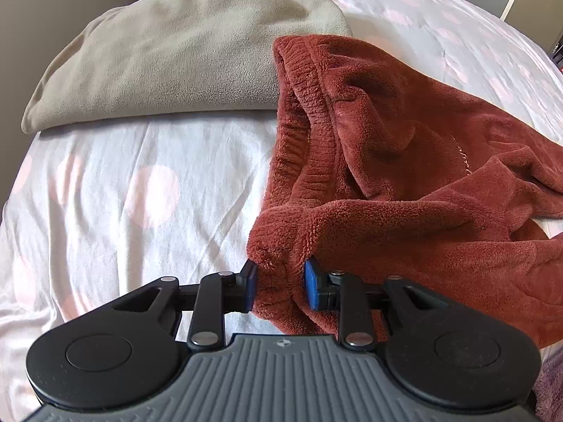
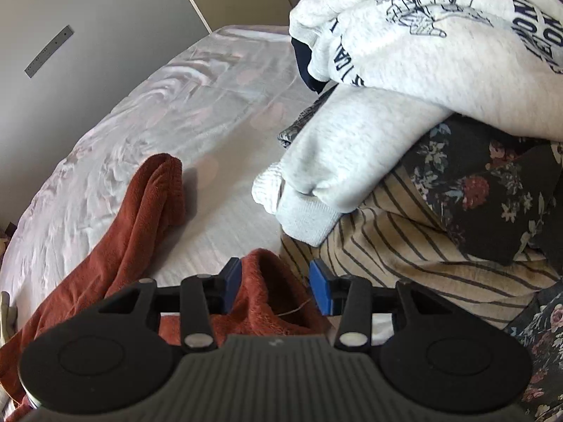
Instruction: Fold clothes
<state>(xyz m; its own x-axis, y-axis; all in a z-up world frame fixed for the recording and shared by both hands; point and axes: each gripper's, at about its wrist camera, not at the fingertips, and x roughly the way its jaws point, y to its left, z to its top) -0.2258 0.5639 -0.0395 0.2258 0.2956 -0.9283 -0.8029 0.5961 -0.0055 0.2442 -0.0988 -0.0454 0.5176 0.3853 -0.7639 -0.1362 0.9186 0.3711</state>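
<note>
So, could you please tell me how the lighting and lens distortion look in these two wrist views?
Left wrist view: sunlight washes out the near bedsheet, while the rust fleece garment stays well exposed; dark fisheye corners. Right wrist view: dimmer and more shaded, the wall edges visibly bowed, with the grey printed sweatshirt slightly soft.

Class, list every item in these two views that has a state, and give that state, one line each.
Rust-red fleece garment: crumpled, unfolded, gripped at two spots.
Beige fleece garment: folded flat.
Grey printed sweatshirt: heaped, unfolded.
Left gripper: shut on the fleece.
Right gripper: jaws wider, fleece between them.
</note>
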